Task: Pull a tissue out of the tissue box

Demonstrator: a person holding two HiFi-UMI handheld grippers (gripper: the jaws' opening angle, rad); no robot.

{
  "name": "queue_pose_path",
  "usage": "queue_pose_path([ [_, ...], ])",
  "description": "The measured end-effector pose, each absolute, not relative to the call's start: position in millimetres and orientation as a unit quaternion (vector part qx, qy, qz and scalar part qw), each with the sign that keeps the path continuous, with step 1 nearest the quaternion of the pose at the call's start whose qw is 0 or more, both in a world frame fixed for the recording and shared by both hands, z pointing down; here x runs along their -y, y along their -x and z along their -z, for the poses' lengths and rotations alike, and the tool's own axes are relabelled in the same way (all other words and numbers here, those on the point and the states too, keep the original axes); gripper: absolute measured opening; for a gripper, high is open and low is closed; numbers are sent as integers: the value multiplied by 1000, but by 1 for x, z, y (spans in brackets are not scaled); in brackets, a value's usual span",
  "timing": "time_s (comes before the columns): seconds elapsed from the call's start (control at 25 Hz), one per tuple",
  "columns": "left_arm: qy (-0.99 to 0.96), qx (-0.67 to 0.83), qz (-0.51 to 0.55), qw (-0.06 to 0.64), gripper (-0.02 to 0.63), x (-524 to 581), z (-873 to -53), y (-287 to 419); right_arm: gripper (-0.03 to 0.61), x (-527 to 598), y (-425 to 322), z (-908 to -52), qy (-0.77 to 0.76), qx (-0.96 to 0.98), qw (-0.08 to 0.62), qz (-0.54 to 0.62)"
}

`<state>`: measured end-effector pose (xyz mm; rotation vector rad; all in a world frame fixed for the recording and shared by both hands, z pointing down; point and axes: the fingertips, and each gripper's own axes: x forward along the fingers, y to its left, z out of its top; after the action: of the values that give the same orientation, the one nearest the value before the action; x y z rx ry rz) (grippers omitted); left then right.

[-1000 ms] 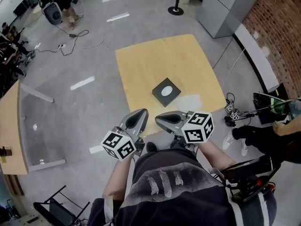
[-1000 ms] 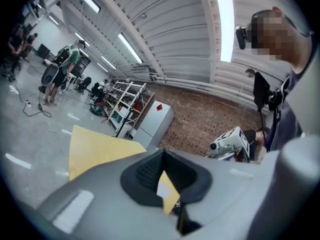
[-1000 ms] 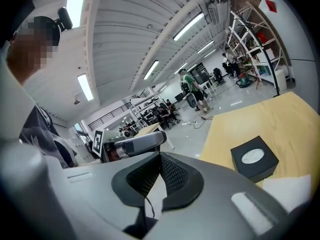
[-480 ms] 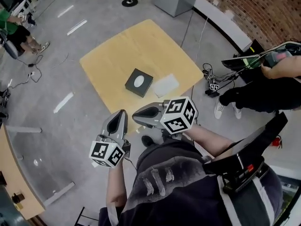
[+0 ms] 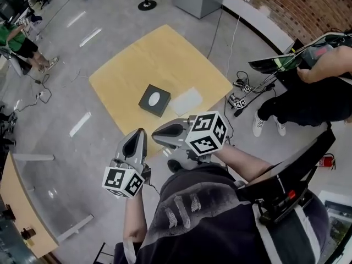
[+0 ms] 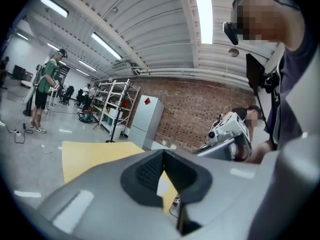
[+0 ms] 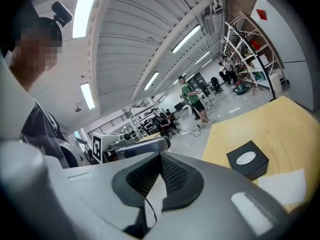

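Black tissue box [image 5: 154,100] on table [image 5: 165,59], well apart from both, straight on the far side of right hand-held gripper [image 5: 156,135]; left hand-held gripper [image 5: 139,133] just beside, hardly farther. Both jaws together, empty. Likely needs reaching far and down.

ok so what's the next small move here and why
Probably bring the right gripper forward over the table toward the tissue box, opening its jaws. Both it and the left gripper are held short of the box, shut and empty, while the box's white oval opening faces up, untouched.
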<state>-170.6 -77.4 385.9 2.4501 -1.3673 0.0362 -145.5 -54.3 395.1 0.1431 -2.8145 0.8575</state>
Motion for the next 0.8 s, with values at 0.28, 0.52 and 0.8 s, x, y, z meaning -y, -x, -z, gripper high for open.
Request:
queue_pose_path([
  [0.28,-859,489,-26,150,5,73,-375,123,-2,49,101,-385,-27,955,71,-286],
  [0.52,-848,508,-29,150,5,57,-373,84,-2,36,64,-379,0,959,67,-274],
  [0.8,-828,538,-32,157,4,31,-379,65,-2,21,46,-384,24,960,68,-270],
])
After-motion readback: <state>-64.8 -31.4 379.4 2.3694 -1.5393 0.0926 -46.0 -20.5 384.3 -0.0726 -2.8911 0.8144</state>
